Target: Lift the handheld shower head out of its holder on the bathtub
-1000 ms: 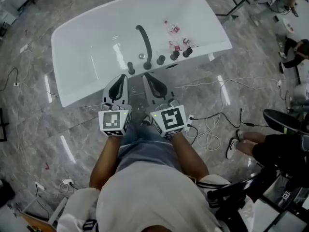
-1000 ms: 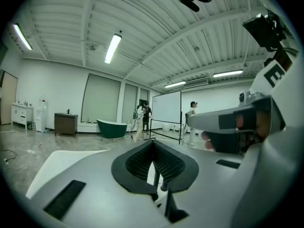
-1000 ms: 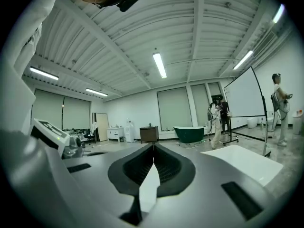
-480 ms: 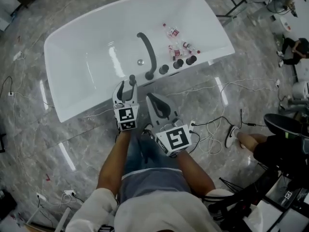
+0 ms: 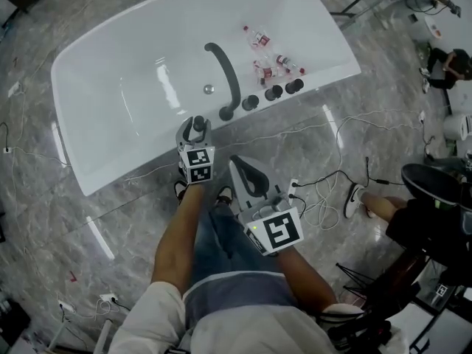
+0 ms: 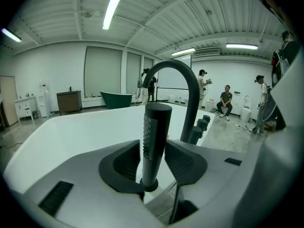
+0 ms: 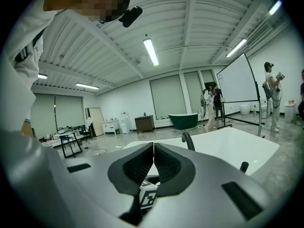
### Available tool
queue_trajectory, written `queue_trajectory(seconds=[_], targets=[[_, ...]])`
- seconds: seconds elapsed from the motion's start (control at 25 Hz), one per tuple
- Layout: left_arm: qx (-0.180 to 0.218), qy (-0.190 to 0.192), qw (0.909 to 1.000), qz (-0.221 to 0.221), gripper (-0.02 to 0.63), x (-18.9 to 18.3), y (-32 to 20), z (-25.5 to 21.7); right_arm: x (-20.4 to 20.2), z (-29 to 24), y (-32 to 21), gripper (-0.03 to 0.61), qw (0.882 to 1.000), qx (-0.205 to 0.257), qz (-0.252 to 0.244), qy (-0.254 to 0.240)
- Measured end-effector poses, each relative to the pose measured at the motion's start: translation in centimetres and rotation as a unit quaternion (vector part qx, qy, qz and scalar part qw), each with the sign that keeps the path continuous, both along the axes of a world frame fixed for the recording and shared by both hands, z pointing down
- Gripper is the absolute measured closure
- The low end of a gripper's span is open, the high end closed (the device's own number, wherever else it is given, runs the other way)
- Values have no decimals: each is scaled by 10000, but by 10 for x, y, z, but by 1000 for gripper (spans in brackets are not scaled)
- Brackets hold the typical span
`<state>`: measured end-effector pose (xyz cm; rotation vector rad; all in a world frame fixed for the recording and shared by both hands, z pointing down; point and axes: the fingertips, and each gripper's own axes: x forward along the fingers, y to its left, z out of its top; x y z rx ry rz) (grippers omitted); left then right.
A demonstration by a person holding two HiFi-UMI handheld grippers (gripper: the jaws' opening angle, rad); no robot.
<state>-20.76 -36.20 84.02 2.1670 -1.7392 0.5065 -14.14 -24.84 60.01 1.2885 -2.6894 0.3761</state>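
Observation:
The black handheld shower head (image 6: 152, 141) stands upright in its holder on the white bathtub's (image 5: 110, 72) near rim. My left gripper (image 6: 153, 151) straddles it: its jaws are opening, the wand is between the pads, and a thin gap shows at the right pad. From the head view the left gripper (image 5: 195, 131) sits at the rim over the shower head (image 5: 198, 125). My right gripper (image 5: 236, 164) hangs back over the floor, shut with nothing in it; in its own view the right gripper (image 7: 153, 156) has its pads touching.
A curved black spout (image 5: 225, 68) and black knobs (image 5: 274, 92) line the rim to the right of the shower head. Several small bottles (image 5: 269, 57) lie inside the tub. Cables (image 5: 317, 194) trail on the marble floor, and a seated person's shoe (image 5: 355, 199) is at right.
My left gripper went forward and down to the tub rim and opened its jaws around the shower head. The right gripper sank and drew back toward my body, still shut.

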Motion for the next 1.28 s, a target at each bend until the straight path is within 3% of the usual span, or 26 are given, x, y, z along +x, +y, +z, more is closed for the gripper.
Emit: queue_trajectory(seconds=[0.04, 0.32, 0.52, 0.72, 0.88, 1.08, 1.28], targets=[[9, -20, 10000, 22, 465, 2, -2, 1, 4, 2, -1, 560, 10000, -7, 40, 4], [-40, 99, 9997, -223, 466, 18, 13, -29, 39, -22, -1, 560, 9998, 42, 190, -5], [520, 240, 9982, -203, 466, 23, 26, -103, 49, -52, 0, 560, 9995, 170, 256, 73], [1345, 290, 9905, 55, 466, 36, 68, -221, 55, -110, 23, 560, 9983, 479, 308, -136], [1946, 359, 9800, 221, 466, 53, 115, -353, 69, -174, 50, 560, 9982, 509, 291, 124], [2113, 364, 9765, 197, 466, 73, 204, -493, 93, -269, 113, 560, 9967, 772, 256, -29], [2631, 367, 9635, 344, 466, 101, 287, -598, 111, -352, 177, 560, 9917, 1210, 68, -429]])
